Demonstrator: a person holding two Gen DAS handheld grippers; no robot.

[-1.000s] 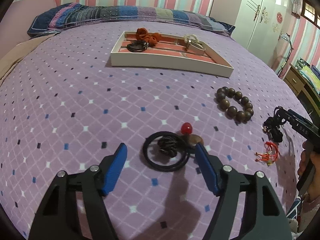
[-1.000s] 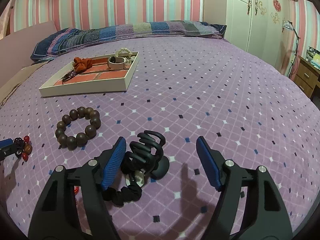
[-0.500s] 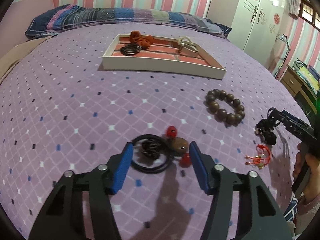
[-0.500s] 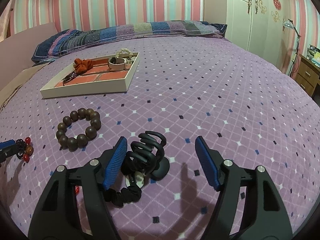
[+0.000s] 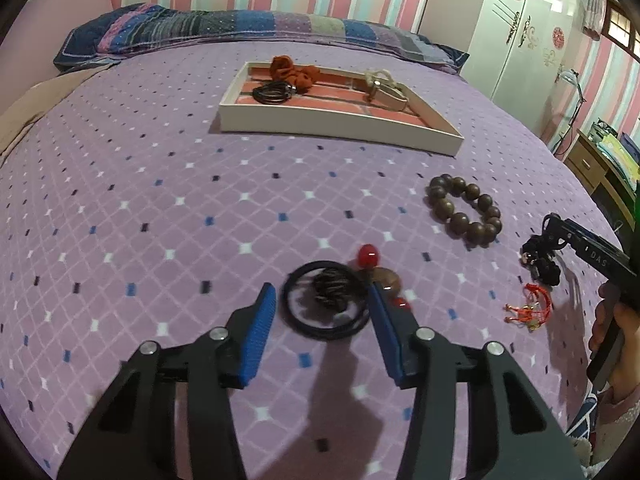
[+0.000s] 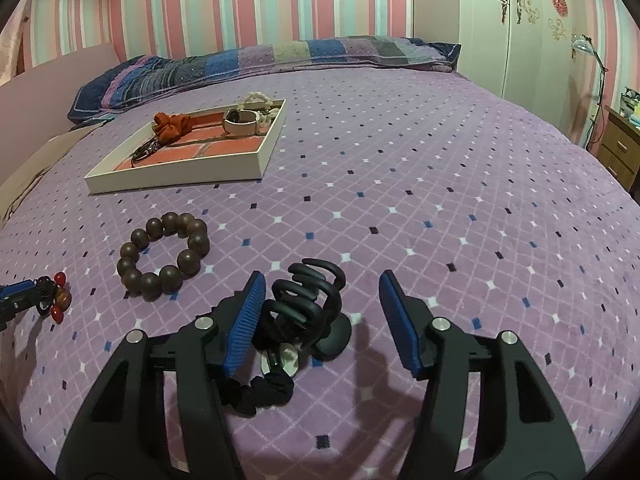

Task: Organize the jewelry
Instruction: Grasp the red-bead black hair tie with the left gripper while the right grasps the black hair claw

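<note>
My left gripper (image 5: 322, 300) is open, its blue pads on either side of a black hair tie with red and brown beads (image 5: 326, 302) lying on the purple bedspread. My right gripper (image 6: 322, 300) is open around a black claw clip (image 6: 308, 304); a black scrunchie (image 6: 260, 394) lies just under its left finger. A brown bead bracelet (image 5: 464, 210) (image 6: 164, 254) lies between the two grippers. A white tray (image 5: 332, 124) (image 6: 180, 170) further back holds an orange scrunchie (image 5: 290, 70), black hair ties (image 5: 274, 92) and a beige watch (image 5: 386, 88).
A small red-orange string charm (image 5: 530, 310) lies near the right gripper's fingers in the left wrist view. A striped pillow (image 5: 240, 28) lies at the head of the bed. A white wardrobe (image 5: 520, 32) and a wooden drawer unit (image 5: 600, 164) stand to the right.
My left gripper has moved forward over the beaded hair tie and its jaws have narrowed around it. The right gripper has barely moved.
</note>
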